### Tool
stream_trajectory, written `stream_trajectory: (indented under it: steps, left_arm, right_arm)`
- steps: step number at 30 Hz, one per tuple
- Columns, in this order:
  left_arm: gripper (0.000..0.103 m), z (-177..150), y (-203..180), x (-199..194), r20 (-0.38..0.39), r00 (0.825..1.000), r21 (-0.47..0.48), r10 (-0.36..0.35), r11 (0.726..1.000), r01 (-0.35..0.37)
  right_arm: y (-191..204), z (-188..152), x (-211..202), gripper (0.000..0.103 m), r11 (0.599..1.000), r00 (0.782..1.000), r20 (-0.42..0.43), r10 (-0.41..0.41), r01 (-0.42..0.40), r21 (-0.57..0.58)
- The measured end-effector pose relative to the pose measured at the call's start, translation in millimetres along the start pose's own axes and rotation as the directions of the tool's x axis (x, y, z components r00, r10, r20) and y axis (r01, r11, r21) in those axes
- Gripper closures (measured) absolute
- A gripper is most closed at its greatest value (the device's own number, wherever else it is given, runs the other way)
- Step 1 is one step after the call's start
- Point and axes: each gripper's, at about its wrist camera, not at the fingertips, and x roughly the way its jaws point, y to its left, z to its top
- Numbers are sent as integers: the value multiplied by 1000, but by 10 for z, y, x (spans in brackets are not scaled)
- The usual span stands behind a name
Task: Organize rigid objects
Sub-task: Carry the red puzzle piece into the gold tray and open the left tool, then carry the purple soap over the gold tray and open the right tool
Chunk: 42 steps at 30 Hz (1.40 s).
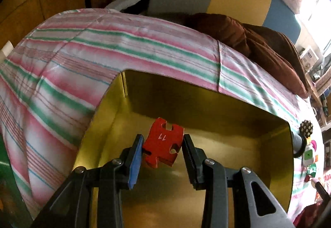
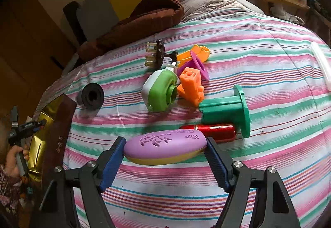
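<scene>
Stripes of pink, green and white cover the bed (image 2: 248,46) that carries the loose things. Left tool (image 1: 162,148) hangs over a gold-lined box (image 1: 227,128) set on the quilt, its jaws partly closed on a red puzzle-shaped piece (image 1: 162,143) marked 77; both pads touch the piece's sides, and the piece sits above the box's bare gold floor. Seen from the right wrist, that same box (image 2: 44,124) lies at the bed's left edge, with a hand (image 2: 14,157) gripping the left tool's handle beside it.

Right tool (image 2: 165,152) is spread wide around a purple oval case (image 2: 165,145) with a yellow underside and cut-out leaf patterns on top. Its 2 blue pads press on the case's 2 ends, and the case looks raised just off the quilt.

Just behind the case lies a red metallic cylinder (image 2: 215,130), touching a green flanged spool (image 2: 225,111). Further back cluster an orange block piece (image 2: 190,87), a green-and-white round gadget (image 2: 160,91), a purple funnel shape (image 2: 196,64), an orange scoop-like part (image 2: 196,53) and a dark brush head (image 2: 157,54) with pale bristles. Off to the left, well apart, sits a black cylinder (image 2: 91,95). A brown blanket (image 2: 144,21) is heaped at the far end of the bed.
</scene>
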Motion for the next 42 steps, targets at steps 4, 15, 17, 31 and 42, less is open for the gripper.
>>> stream_trajectory:
  steps: [4, 15, 17, 31, 42]
  left_arm:
    - [65, 56, 25, 8, 17, 1000, 0, 22, 1000, -22]
    - [61, -29, 244, -179, 68, 997, -62, -21, 998, 25]
    - [61, -128, 217, -273, 88, 995, -62, -41, 997, 47]
    - [61, -1030, 112, -850, 160, 980, -50, -119, 990, 128]
    - [60, -1285, 211, -1050, 195, 974, -62, -115, 990, 129]
  right_arm:
    - [1, 8, 8, 26, 1000, 1000, -1, -4, 4, 2]
    - [41, -2, 27, 26, 1000, 1000, -4, -15, 15, -15]
    - [65, -3, 33, 26, 999, 1000, -2, -20, 20, -27]
    - [766, -126, -4, 26, 987, 994, 39, 103, -97, -131]
    - [2614, -129, 219, 26, 859, 954, -29, 297, -280, -429]
